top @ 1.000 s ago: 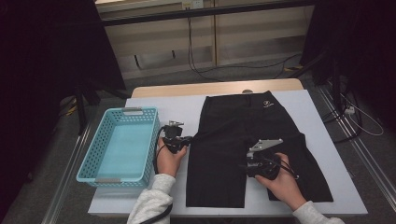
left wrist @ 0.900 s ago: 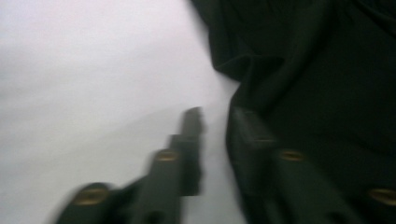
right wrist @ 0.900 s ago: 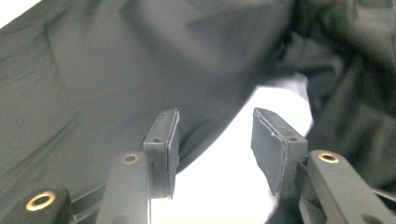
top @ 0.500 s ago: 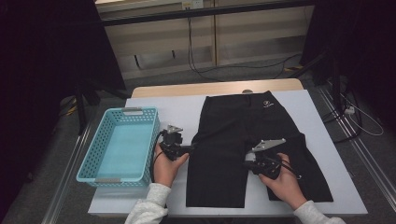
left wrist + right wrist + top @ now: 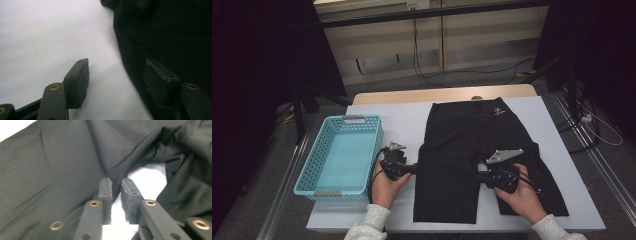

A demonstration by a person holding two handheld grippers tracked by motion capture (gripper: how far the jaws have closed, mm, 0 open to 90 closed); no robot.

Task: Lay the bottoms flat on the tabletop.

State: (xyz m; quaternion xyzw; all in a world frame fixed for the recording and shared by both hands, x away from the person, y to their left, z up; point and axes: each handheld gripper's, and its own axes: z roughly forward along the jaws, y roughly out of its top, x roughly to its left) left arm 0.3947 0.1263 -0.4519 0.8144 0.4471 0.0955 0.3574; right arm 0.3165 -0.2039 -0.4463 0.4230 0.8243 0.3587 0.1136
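Black shorts (image 5: 472,145) lie flat on the white table (image 5: 402,120), waistband at the far side. My left gripper (image 5: 414,167) points at the outer edge of the left leg. In the left gripper view it (image 5: 118,80) is open and straddles that edge, with one pad over the bare table (image 5: 50,37) and the other over the shorts (image 5: 170,37). My right gripper (image 5: 479,177) rests at the crotch gap between the two legs. In its own view it (image 5: 116,188) is closed on a fold of the shorts (image 5: 62,170), with white table (image 5: 147,177) showing behind.
A turquoise mesh basket (image 5: 353,118) stands at the table's left, close behind my left hand. The wooden table edge (image 5: 412,96) runs along the far side. Cables lie on the floor beyond it.
My left gripper has slid toward the table's near edge along the shorts' left side. The right gripper has hardly moved.
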